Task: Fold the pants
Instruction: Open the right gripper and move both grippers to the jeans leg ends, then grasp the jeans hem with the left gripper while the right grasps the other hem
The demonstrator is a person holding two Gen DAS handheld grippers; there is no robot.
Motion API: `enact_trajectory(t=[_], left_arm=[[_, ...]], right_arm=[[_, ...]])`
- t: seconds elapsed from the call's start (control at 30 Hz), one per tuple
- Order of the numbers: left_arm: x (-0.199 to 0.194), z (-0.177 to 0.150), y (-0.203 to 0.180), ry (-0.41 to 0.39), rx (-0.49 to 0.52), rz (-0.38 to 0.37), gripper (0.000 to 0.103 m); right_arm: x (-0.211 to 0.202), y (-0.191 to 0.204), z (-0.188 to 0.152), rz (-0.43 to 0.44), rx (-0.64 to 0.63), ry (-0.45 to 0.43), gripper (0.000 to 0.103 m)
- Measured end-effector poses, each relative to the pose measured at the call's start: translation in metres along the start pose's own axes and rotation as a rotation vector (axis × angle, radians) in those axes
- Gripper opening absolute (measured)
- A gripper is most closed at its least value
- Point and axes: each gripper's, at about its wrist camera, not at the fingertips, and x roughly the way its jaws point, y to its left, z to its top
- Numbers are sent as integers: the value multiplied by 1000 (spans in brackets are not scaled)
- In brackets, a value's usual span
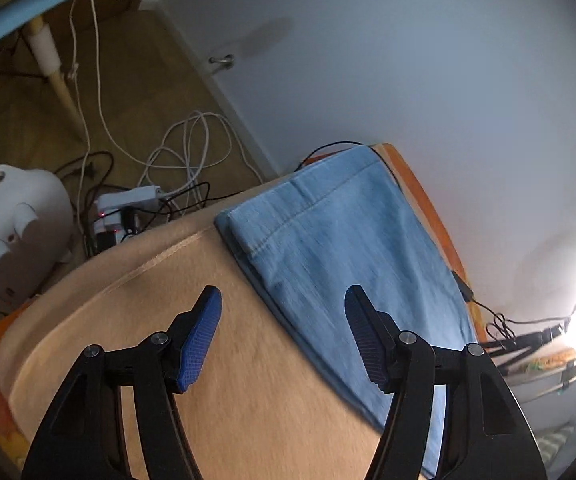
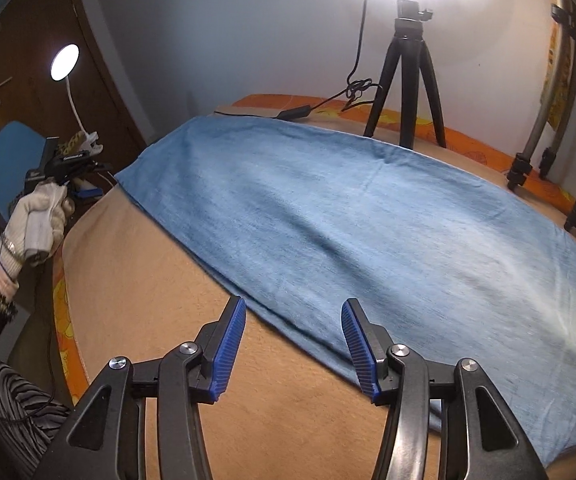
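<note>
The pants (image 2: 368, 220), light blue denim, are laid flat on a tan blanket (image 2: 160, 300) and appear already doubled lengthwise, one leg on the other; in the left wrist view a hemmed end (image 1: 288, 208) is seen near the far edge of the surface, with a stitched seam running across it. Neither tool holds anything: the left gripper (image 1: 284, 336) is spread wide above bare blanket, with the near edge of the cloth just beside its right finger, and the right gripper (image 2: 294, 348) is likewise released, its jaws straddling the long near edge of the fabric without closing on it. The gloved left hand (image 2: 40, 216) is seen well off to the side in the right wrist view. The step in hand is judged to be the approach for a crosswise fold — one lengthwise fold seems done, and no shortening fold is yet made. For the next move, each gripper would need to be lowered onto the edge so that both layers are pinched together — otherwise only the top layer may be lifted and the stack pulled askew. A tripod (image 2: 408, 80) and its cable (image 2: 328, 100) stand at the far side, close to the cloth.
</note>
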Motion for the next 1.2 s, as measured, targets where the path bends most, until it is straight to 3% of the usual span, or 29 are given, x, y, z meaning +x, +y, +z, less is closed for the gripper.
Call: enact_trajectory(t=[0.43,0.53,0.6,0.73,0.93,1.07,1.2], left_arm=[[24,19,4,-58,8,26,61],[26,20,4,-77,12,40,43],[32,21,6,-79,16,51,19],[35,23,3,-84,44,24,16],[24,19,-16,-131,165,-36,14],[17,2,-31,-141,281,-90,14],[21,-17,-45,-121,378,-112,13]], right_arm=[[3,-15,-1,-1,58,14,53],[4,-15,-1,-1,64,19,53],[6,-15,0,9,78,24,53],[6,-5,9,8,70,9,53],[11,29,57,19,-12,-44,57],[29,57,108,61,-65,-73,57],[60,93,162,104,-137,-82,64]])
